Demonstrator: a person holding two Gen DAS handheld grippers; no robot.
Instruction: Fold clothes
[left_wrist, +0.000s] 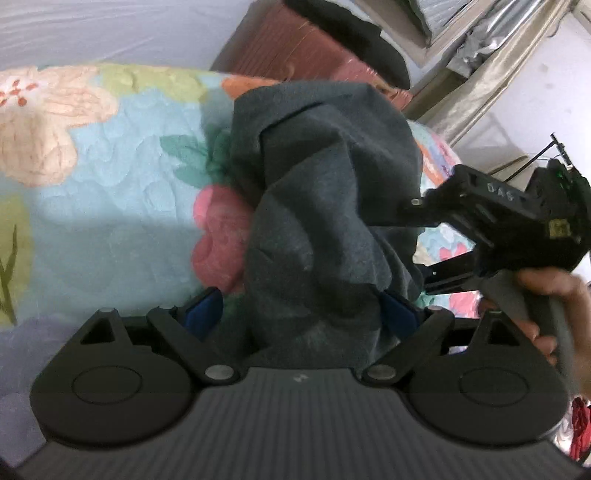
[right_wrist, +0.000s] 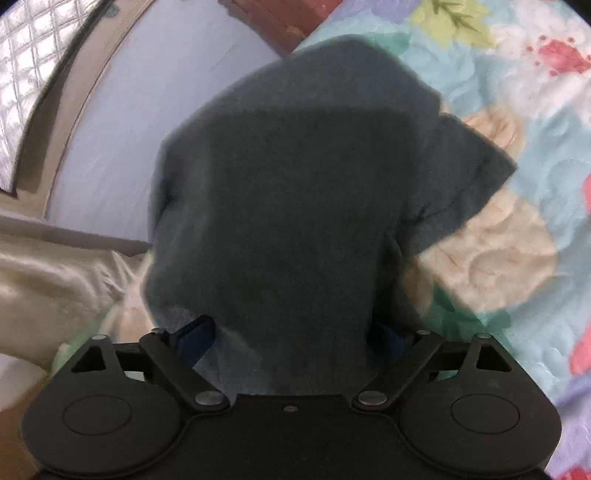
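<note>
The dark grey garment (left_wrist: 325, 206) is soft, limp knit cloth, bunched into deep folds and draped over the flowered quilt (left_wrist: 110, 177) on the bed; it looks light and not slippery, so it should sag and crease wherever it is left unsupported and will keep no shape of its own. In the left wrist view the left hand-held gripper (left_wrist: 303, 314) has its blue-padded fingers (left_wrist: 205, 310) spread wide, with a fold of the cloth lying between them and spilling back onto the body of the tool; the pads do not seem to press on it. The right hand-held gripper (right_wrist: 295, 332) likewise stands wide apart, the cloth heaped between its jaws and hiding most of the far pad (whether any fabric is caught there I cannot tell). My judgement is that the best hold is on an edge or corner, such as the loose flap (right_wrist: 476, 177) that sticks out over the quilt, pinched through one or two layers rather than a thick wad. The quilt is padded and puckered, so it will grip the cloth a little. Beyond the bed are a pale lilac sheet (right_wrist: 122, 147), a reddish-brown folded cloth (left_wrist: 295, 48) and a beige curtain (left_wrist: 491, 81).
</note>
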